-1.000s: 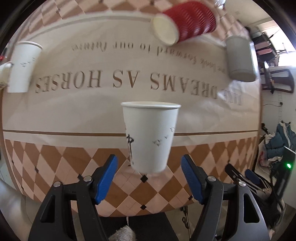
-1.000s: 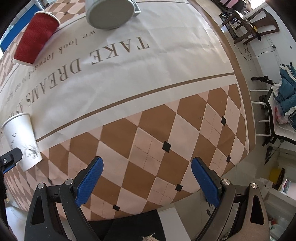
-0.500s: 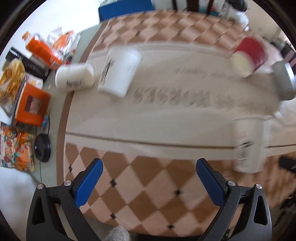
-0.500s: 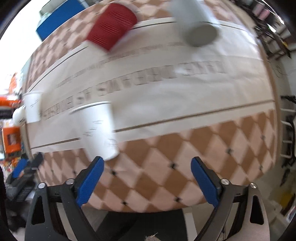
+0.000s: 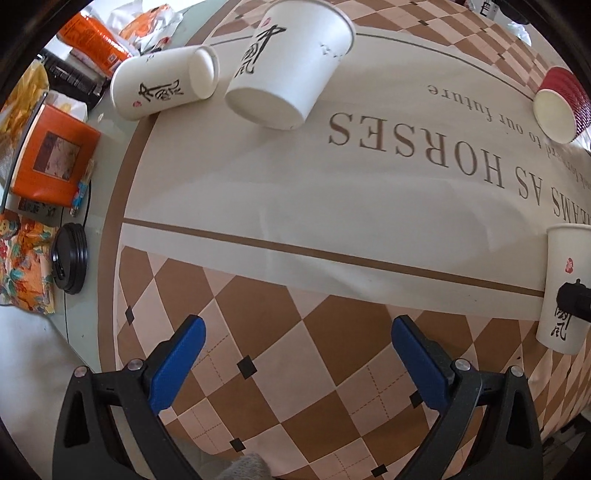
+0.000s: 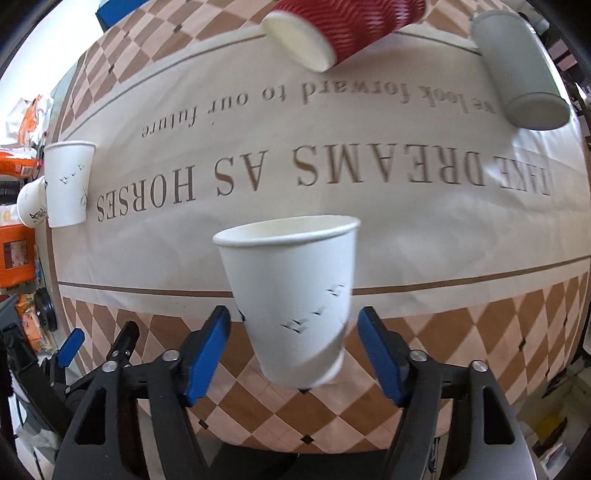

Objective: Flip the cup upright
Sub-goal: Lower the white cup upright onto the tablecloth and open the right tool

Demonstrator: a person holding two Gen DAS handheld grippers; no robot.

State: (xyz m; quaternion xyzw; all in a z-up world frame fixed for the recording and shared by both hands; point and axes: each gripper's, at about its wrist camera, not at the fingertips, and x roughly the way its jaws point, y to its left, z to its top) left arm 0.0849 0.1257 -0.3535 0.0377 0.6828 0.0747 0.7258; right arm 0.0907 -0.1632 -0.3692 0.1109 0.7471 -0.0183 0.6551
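A white paper cup [image 6: 291,299] stands upright on the patterned tablecloth, right in front of my right gripper [image 6: 295,350], whose blue jaws are open on either side of it without touching. It also shows at the right edge of the left wrist view [image 5: 565,284]. My left gripper [image 5: 295,358] is open and empty over the checkered edge of the cloth. A second white cup [image 5: 288,62] stands upright at the far left, also seen in the right wrist view [image 6: 68,182]. A third white cup [image 5: 162,86] lies on its side beside it.
A red ribbed cup [image 6: 343,26] lies on its side at the far edge, also in the left wrist view [image 5: 561,103]. A grey cup [image 6: 521,70] stands at the far right. An orange box [image 5: 51,158], a black lid [image 5: 70,258] and snack packets sit left of the cloth.
My left gripper swung left, away from the upright cup that it had stood around. My right gripper swung across and now has that cup between its open jaws.
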